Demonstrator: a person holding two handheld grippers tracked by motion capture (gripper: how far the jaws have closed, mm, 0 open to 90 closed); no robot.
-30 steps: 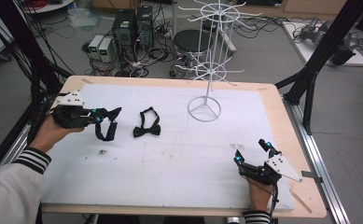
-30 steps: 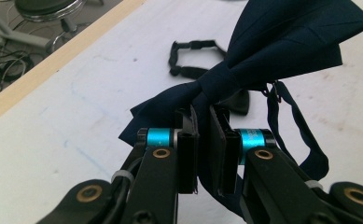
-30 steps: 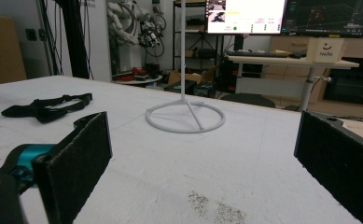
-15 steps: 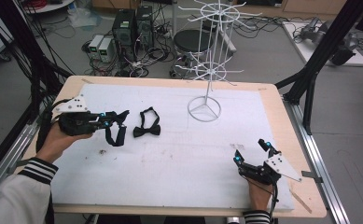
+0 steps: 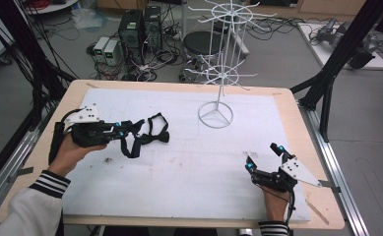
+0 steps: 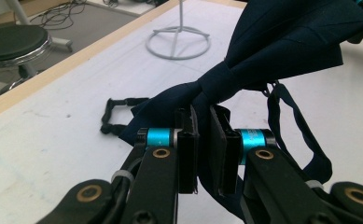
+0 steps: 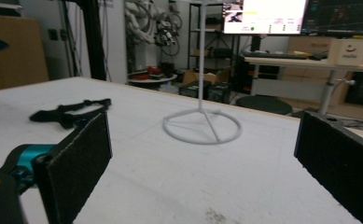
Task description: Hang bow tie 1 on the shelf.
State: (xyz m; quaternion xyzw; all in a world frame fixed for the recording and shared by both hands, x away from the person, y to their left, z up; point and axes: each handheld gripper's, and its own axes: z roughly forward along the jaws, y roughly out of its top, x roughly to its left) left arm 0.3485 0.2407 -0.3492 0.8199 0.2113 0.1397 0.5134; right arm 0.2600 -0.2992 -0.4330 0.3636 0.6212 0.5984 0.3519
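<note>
Navy fabric bow tie (image 6: pixel 282 46) pinched in left gripper (image 6: pixel 203 149); right gripper (image 7: pixel 202 154) jaws spread wide.

A white wire display stand (image 5: pixel 223 64) rises from a ring base at the far middle of the white mat (image 5: pixel 194 167), which covers the wooden table (image 5: pixel 297 98); its hooks are bare. Beyond the table a round black stool (image 5: pixel 199 44) stands on the grey floor beside computer towers (image 5: pixel 140 27) and tangled cables; a black frame post (image 5: pixel 341 54) slants down at the right; a lit monitor (image 7: pixel 265 16) shows in the right gripper view.
</note>
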